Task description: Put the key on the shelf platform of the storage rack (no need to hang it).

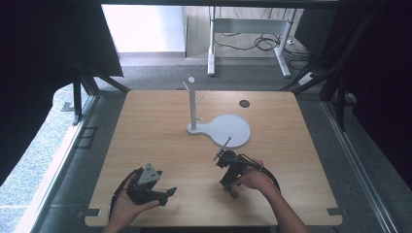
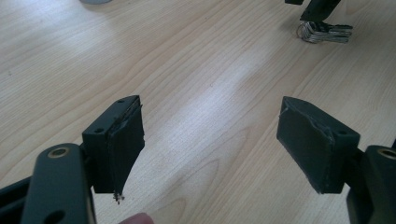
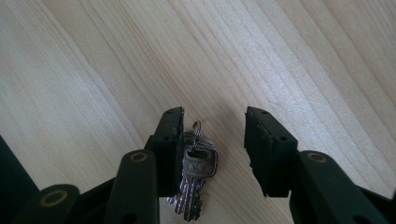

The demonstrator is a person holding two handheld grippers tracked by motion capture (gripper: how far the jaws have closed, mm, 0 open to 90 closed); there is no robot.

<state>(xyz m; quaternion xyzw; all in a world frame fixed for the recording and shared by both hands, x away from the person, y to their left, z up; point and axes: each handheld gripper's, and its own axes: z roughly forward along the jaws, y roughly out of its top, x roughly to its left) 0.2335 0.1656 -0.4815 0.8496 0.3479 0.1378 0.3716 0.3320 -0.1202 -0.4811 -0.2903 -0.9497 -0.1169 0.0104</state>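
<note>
**Keys between your right jaws, left tongs idle**

A pale wooden table sits on grey carpet, with dark curtains at both sides and a white desk frame standing on the floor beyond the far edge, cables trailing under it. Near the table's centre, a white stand with short pegs rises from a round white base. A small dark disc lies on the wood toward 1 o'clock from that stand.

Your right gripper is at roughly 5 o'clock from the stand, near the rim of the white base, and points down at the tabletop. In the right gripper view, a bunch of keys on a ring lies flat on the wood between its jaws. The bunch sits close against the jaw on the left side of that view, while a clear gap of bare wood separates it from the other jaw. The pads do not clamp it, so these tongs are released around the keys, not grasping them.

Your left gripper rests in your hand near the front edge, at about 7 o'clock from the stand, well apart from the right one. Its jaws stand wide, released, with bare wood between them. From the left gripper view, the keys show toward 1 o'clock, under the tip of your right gripper.
</note>
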